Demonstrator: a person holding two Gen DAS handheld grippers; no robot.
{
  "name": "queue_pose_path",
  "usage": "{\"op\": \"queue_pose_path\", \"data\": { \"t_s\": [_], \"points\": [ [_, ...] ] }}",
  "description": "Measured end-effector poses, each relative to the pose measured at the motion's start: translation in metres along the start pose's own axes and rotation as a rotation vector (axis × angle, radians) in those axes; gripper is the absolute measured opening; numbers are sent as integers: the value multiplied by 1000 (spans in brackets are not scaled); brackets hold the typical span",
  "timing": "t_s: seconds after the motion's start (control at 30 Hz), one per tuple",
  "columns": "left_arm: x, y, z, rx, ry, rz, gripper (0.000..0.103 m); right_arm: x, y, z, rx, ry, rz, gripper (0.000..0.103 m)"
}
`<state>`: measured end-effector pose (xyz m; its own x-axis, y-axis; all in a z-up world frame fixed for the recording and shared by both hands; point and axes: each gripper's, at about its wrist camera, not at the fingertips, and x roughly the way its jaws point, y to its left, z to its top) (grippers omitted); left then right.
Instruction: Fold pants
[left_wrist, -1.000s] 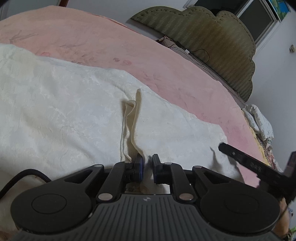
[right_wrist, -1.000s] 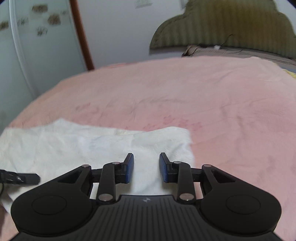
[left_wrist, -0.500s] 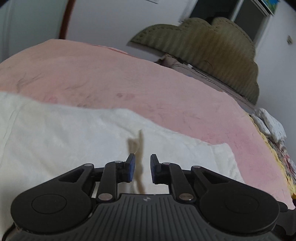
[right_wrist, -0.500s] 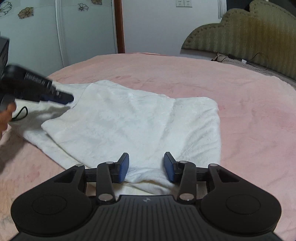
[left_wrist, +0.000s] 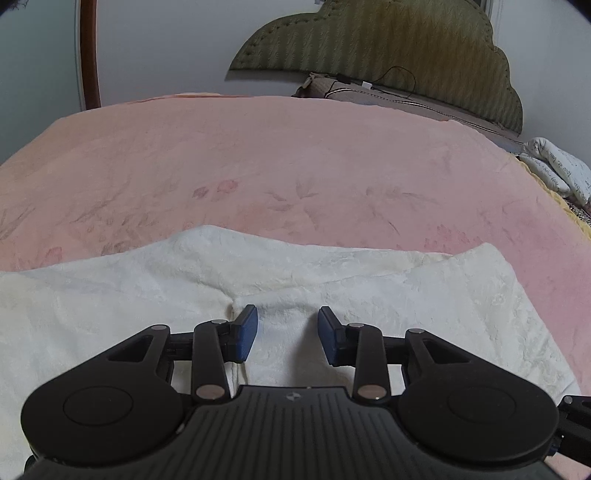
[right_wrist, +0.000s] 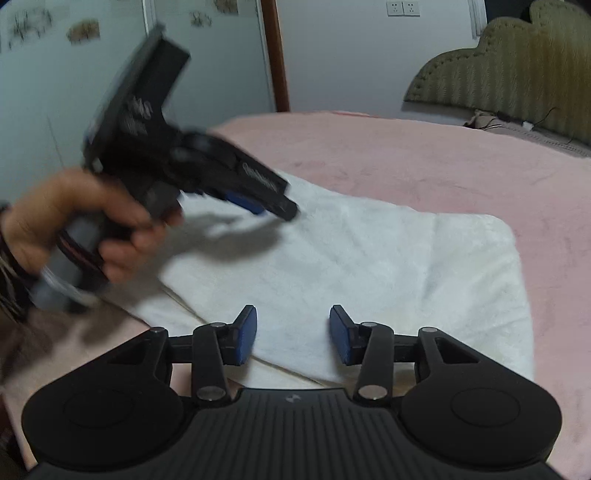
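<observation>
The white pants (left_wrist: 332, 280) lie folded flat on the pink bed cover, also seen in the right wrist view (right_wrist: 369, 258). My left gripper (left_wrist: 288, 328) is open and empty, just above the cloth near a fold line. In the right wrist view the left gripper (right_wrist: 273, 203) shows blurred, held by a hand above the pants' left part. My right gripper (right_wrist: 293, 332) is open and empty, above the near edge of the pants.
The pink bed cover (left_wrist: 295, 166) spreads all around the pants. A green padded headboard (left_wrist: 388, 55) stands at the far side. A white patterned cloth (left_wrist: 557, 166) lies at the right edge. A wall with sockets and a wooden door frame (right_wrist: 275, 55) stands behind.
My left gripper let go of the cloth fold it pinched, opened wide and rose over the pants. My right gripper pulled back toward the near edge of the pants.
</observation>
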<state>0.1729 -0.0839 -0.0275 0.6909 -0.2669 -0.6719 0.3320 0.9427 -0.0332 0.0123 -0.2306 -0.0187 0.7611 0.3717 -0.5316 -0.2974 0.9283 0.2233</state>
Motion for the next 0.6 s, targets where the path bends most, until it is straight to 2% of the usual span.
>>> {"op": "queue_pose_path", "data": {
  "t_s": [0.07, 0.2, 0.27, 0.4, 0.6],
  "points": [
    [0, 0, 0, -11, -2, 0, 42, 5, 8, 4, -20, 1, 23, 44],
    [1, -6, -1, 20, -6, 15, 44, 25, 28, 0, -93, 46, -2, 44],
    [1, -7, -3, 30, -9, 19, 45, 28, 29, -5, -96, 37, -11, 45],
    [2, -11, -5, 49, -19, 25, 52, 27, 24, -7, -62, 29, 3, 51],
    [3, -20, -11, 89, -36, 32, 66, 31, 32, -13, -106, 9, -13, 60]
  ]
}}
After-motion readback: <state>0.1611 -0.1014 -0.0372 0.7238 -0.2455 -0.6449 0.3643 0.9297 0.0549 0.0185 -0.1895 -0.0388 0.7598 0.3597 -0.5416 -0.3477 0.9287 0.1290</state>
